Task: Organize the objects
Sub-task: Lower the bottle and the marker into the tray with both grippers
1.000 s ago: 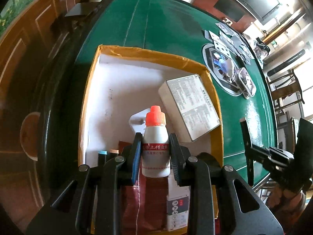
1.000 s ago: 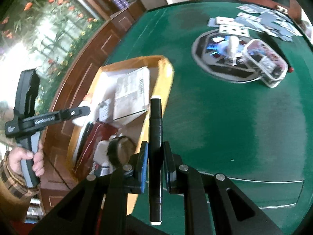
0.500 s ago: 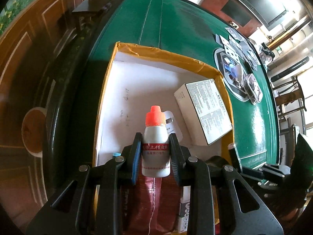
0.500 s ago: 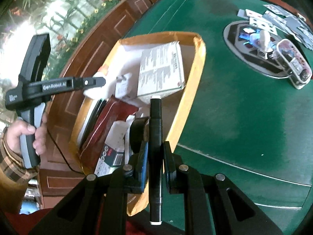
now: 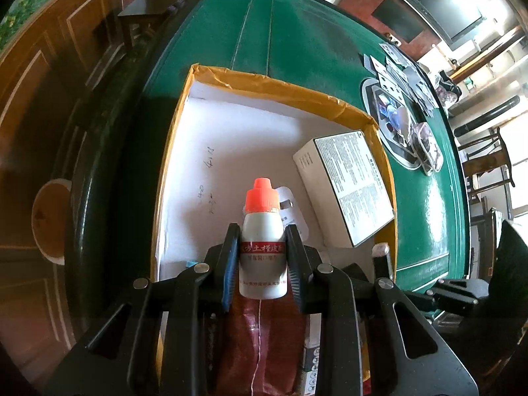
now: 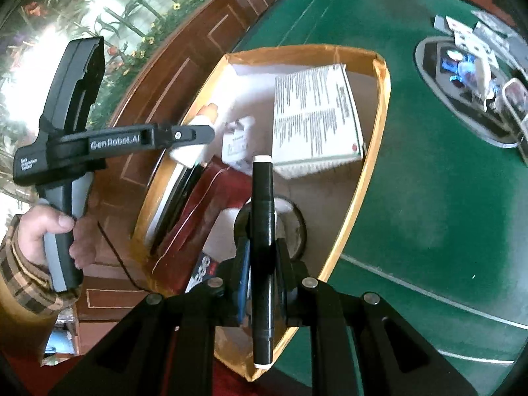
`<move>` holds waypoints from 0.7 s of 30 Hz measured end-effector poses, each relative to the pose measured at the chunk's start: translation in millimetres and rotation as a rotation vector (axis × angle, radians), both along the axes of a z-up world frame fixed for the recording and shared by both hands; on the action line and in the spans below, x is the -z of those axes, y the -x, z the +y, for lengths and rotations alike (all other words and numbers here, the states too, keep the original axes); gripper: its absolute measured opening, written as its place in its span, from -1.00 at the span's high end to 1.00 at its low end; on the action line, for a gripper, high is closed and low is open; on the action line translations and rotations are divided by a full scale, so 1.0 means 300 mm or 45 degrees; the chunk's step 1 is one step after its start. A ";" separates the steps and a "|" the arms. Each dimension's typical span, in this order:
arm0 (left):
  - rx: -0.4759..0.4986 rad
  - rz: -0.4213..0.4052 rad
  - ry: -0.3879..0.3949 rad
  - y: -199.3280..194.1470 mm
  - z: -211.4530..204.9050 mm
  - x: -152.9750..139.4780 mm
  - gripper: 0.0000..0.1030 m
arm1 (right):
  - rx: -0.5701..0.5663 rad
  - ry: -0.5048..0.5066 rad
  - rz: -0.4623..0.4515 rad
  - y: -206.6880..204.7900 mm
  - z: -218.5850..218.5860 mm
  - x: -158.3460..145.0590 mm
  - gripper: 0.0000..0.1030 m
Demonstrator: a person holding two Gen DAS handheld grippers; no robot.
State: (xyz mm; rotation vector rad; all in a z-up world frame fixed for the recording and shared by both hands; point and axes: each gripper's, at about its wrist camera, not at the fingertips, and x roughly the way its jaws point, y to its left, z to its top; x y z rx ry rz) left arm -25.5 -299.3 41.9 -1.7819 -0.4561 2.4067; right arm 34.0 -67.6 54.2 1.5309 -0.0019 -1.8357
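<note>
Position check, both hands loaded over the open box (image 5: 274,82) on the green table (image 5: 297,33). My left gripper (image 5: 262,247) has its fingers pinching a small white bottle (image 5: 262,257) with an orange cap, held upright along the fingers, cap pointing away from me. Directly below and ahead of it lies bare white floor of the box, between the left wall and the white carton (image 5: 346,191) leaning in the far right corner.

My right gripper (image 6: 262,257) has its fingers pressed on a black marker (image 6: 262,247), long axis in line with the fingers, hanging over the near right part of the box, above what I take to be a dark round item (image 6: 290,224), though blur makes that uncertain.

Judgement: the left hand is nearer open floor, so the bottle has the clearer drop; the marker needs a gap beside the red pouch (image 6: 204,204).
</note>
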 end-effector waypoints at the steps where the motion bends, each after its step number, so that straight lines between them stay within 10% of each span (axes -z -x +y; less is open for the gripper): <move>1: -0.001 -0.001 0.000 0.002 -0.002 0.001 0.49 | 0.000 0.001 0.006 0.005 -0.005 -0.008 0.75; 21: 0.007 0.021 0.084 0.116 -0.049 0.025 0.48 | 0.007 -0.028 0.106 0.208 -0.268 -0.049 0.75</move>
